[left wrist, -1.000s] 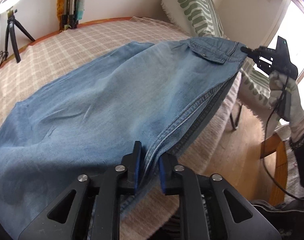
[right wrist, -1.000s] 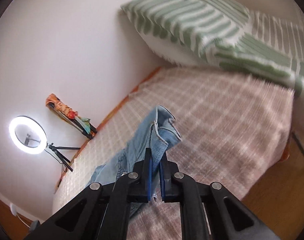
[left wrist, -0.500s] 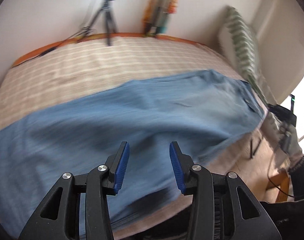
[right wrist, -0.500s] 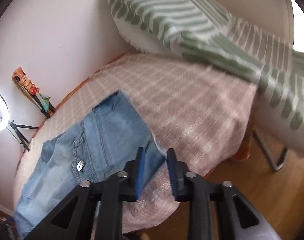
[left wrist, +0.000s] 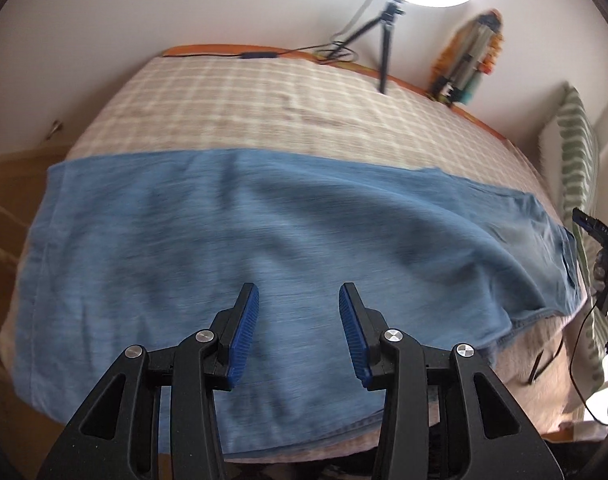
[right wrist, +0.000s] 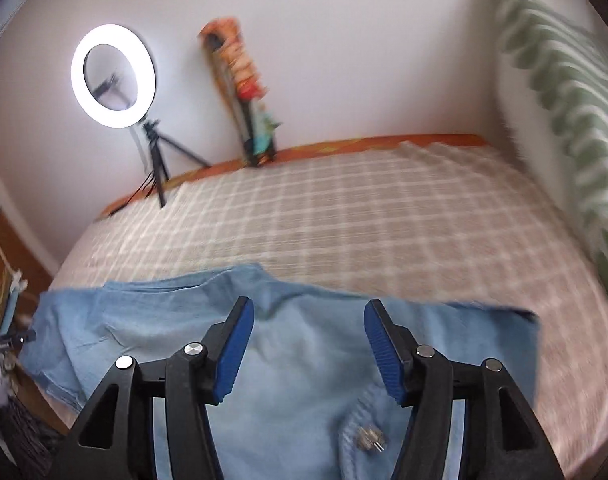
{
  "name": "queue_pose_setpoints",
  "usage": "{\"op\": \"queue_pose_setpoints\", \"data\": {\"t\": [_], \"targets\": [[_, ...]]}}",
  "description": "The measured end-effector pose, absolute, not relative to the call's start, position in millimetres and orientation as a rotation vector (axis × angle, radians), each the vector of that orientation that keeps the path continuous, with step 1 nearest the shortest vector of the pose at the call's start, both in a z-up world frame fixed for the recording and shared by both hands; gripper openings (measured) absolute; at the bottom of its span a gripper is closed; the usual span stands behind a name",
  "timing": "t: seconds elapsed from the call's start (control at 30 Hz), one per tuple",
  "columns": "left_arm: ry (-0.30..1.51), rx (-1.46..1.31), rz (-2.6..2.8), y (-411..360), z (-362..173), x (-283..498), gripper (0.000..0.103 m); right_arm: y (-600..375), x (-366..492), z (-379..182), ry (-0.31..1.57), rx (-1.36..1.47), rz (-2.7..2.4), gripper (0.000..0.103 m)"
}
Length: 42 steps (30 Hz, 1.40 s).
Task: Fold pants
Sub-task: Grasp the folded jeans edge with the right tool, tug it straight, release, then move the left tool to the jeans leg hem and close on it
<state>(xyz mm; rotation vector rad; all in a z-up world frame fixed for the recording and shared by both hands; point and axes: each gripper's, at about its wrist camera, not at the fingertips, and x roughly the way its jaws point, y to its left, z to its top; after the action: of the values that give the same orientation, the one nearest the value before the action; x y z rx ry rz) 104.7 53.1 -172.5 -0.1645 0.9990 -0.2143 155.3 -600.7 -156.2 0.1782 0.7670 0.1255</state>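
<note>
The pants (left wrist: 283, 248) lie flat across the checked bedspread (left wrist: 263, 92), legs stacked, hems at nine o'clock and waist at three. The left gripper (left wrist: 299, 336) hovers over mid-leg, jaws apart and empty; the right gripper (right wrist: 308, 354), over the waistband, has just been opening, nothing between its pads. Lengthwise fold looks done — next, likely, regrip for the crosswise fold.

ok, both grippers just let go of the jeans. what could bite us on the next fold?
1. The jeans lie along the near edge of the bed; a careless pull could drag them off.
2. Wrinkles near the waist may get folded in.
3. The right gripper could snag the metal button.
</note>
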Motion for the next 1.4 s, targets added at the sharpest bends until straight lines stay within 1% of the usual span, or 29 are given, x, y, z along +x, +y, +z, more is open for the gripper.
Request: {"op": "queue_pose_setpoints", "data": {"t": [0.1,0.17,0.3,0.37,0.5,0.53,0.57,0.6,0.63,0.67,0.77,0.93,1.03,1.1,1.2,1.23,1.27,1.33,1.4], "targets": [[1.001,-0.202,-0.161,74,-177,101,0.04,-581,191,-168,0.813,0.152,0.174,0.064],[1.002,-0.203,-0.124,85,-181,100,0.04,-572,207,-177,0.846,0.134,0.209,0.07],[1.012,-0.246,-0.073,105,-190,99,0.04,-552,228,-192,0.904,0.061,0.25,0.073],[1.021,-0.265,-0.033,117,-197,99,0.04,-545,237,-198,0.923,0.021,0.26,0.077],[1.013,-0.297,-0.016,129,-205,96,0.04,-535,251,-210,0.955,-0.029,0.269,0.076],[1.012,-0.294,-0.015,128,-205,95,0.04,-534,253,-212,0.966,-0.032,0.281,0.063],[1.01,-0.284,-0.013,128,-205,95,0.04,-532,254,-215,0.981,-0.028,0.303,0.039],[1.009,-0.275,-0.013,127,-205,95,0.04,-531,256,-216,0.994,-0.024,0.306,0.033],[1.006,-0.265,-0.013,126,-206,94,0.04,-530,255,-216,0.997,-0.026,0.301,0.029],[1.004,-0.259,-0.012,125,-206,94,0.04,-529,253,-215,0.985,-0.035,0.297,0.019],[0.995,-0.252,-0.015,126,-207,93,0.04,-529,244,-204,0.945,-0.052,0.283,0.01],[0.985,-0.238,-0.014,127,-209,96,0.04,-528,251,-172,0.867,-0.125,0.227,0.007],[0.983,-0.206,-0.016,124,-209,96,0.04,-529,273,-173,0.877,-0.161,0.192,0.004],[0.988,-0.199,-0.015,125,-209,96,0.04,-524,287,-189,0.923,-0.191,0.172,0.003],[0.988,-0.225,0.019,136,-205,95,0.039,-515,296,-208,0.985,-0.257,0.133,0.006],[0.981,-0.24,0.032,141,-203,94,0.039,-515,294,-207,0.982,-0.254,0.124,0.016],[0.975,-0.262,0.038,147,-201,93,0.039,-515,291,-203,0.97,-0.244,0.118,0.028],[0.965,-0.303,0.047,158,-197,89,0.039,-515,279,-188,0.925,-0.227,0.121,0.036],[0.95,-0.324,0.059,166,-192,85,0.038,-510,260,-173,0.882,-0.225,0.146,0.036]]}}
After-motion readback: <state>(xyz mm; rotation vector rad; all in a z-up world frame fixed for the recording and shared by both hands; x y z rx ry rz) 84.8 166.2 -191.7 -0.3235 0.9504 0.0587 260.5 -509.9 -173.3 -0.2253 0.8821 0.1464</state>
